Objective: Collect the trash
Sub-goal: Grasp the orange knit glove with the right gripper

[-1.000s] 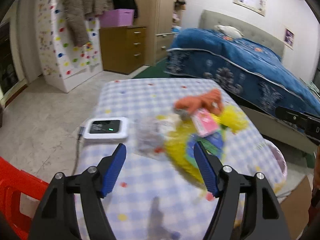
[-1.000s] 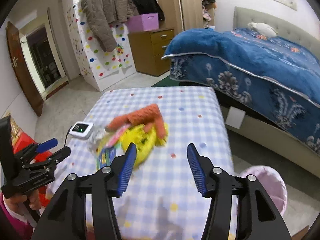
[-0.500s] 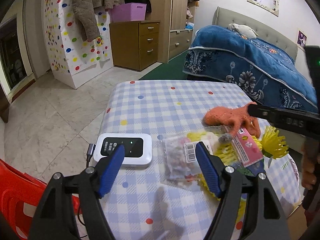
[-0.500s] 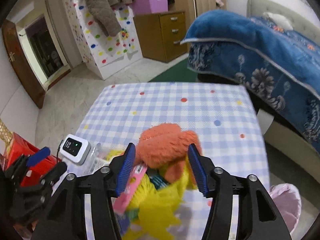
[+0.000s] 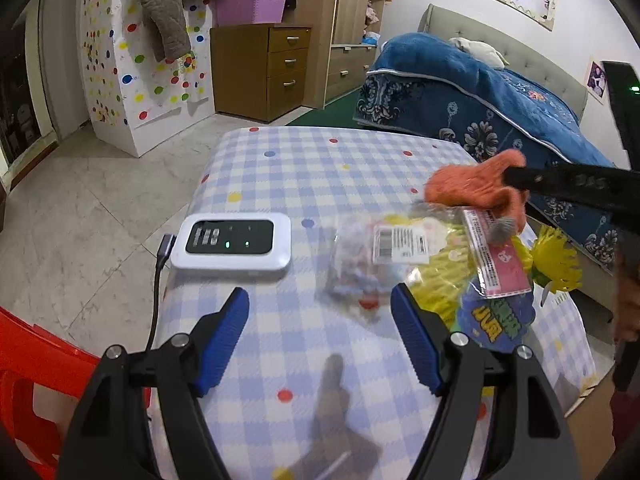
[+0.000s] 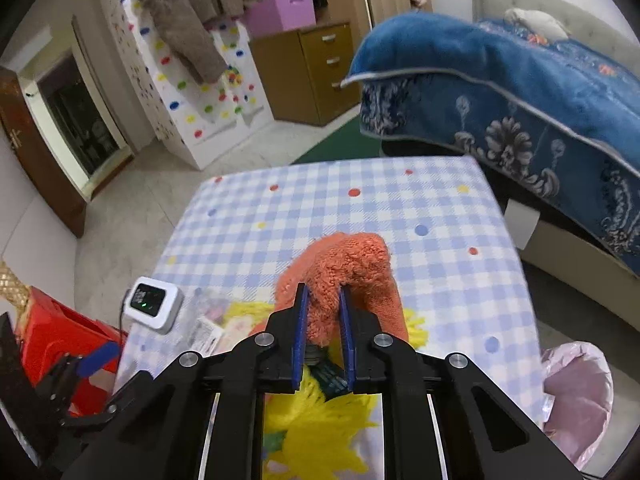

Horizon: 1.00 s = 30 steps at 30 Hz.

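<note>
On the checked table (image 5: 320, 168) lies a heap of litter: a clear plastic packet (image 5: 360, 260), a pink wrapper (image 5: 500, 264), a round blue wrapper (image 5: 496, 320) and yellow fluffy strands (image 5: 556, 260). An orange fuzzy cloth (image 6: 348, 256) tops the heap. My right gripper (image 6: 323, 296) is closing, and its blue pads pinch a fold of that cloth. My left gripper (image 5: 320, 300) hovers open just short of the clear packet, with nothing between its fingers.
A white pocket device (image 5: 232, 246) with a cable lies at the table's left edge. A red chair (image 5: 24, 380) stands on the left. A pink-lined bin (image 6: 576, 396) sits on the floor at the right, and a blue-covered bed (image 5: 480, 96) stands beyond.
My right gripper moved forward over the heap and its jaws came together on the orange cloth. My left gripper sank a little toward the clear packet and stayed open.
</note>
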{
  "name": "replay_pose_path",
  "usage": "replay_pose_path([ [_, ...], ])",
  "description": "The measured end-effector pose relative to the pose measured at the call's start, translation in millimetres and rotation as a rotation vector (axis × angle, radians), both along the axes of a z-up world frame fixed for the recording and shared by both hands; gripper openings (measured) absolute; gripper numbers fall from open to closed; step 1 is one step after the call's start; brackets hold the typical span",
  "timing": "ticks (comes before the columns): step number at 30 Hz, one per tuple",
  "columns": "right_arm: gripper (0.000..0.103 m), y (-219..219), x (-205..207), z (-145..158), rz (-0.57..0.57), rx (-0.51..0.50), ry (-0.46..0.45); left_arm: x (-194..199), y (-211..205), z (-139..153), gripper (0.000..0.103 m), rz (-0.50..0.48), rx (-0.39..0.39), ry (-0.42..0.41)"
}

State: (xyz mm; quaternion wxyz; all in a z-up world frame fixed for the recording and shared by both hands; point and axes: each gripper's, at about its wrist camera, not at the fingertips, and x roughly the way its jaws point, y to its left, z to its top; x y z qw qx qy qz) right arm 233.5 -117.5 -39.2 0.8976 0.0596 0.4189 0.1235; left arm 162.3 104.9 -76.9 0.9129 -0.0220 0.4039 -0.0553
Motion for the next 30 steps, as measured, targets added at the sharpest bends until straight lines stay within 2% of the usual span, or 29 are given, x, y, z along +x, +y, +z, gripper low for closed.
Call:
replay_pose_path([
  [3, 0.015, -9.6, -19.6, 13.1, 0.003, 0.019, -0.055, -12.4, -4.1, -0.1, 0.074, -0.021, -0.001, -0.002],
  [6, 0.015, -19.0, -40.1, 33.8, -0.008, 0.001, -0.16, -21.5, -13.3, -0.8, 0.076, -0.053, 0.013, -0.003],
  [9, 0.015, -27.6, -53.9, 54.0, -0.035, -0.017, -0.224, -26.9, -19.7, -0.6, 0.076, -0.066, 0.013, 0.001],
  [14, 0.015, -35.6, -73.5, 67.1, -0.005, -0.025, -0.24, -31.0, -28.9, 5.5, 0.083, -0.088, 0.039, -0.026],
  [18, 0.015, -26.4, -82.5, 49.7, 0.05, -0.053, -0.196, -26.3, -28.2, 1.7, 0.083, -0.078, 0.054, -0.014],
  [23, 0.015, -2.2, -78.9, -3.0, 0.11, -0.158, -0.083, -22.8, -23.2, -5.5, 0.083, -0.078, 0.065, 0.001],
  [28, 0.015, 9.0, -77.5, -28.6, 0.15, -0.202, -0.035, -14.6, -12.1, -8.6, 0.083, -0.053, -0.057, 0.043],
  [30, 0.015, 15.4, -78.2, -35.5, 0.172, -0.228, -0.027, -11.9, -14.1, -6.8, 0.081, -0.059, -0.073, 0.04],
])
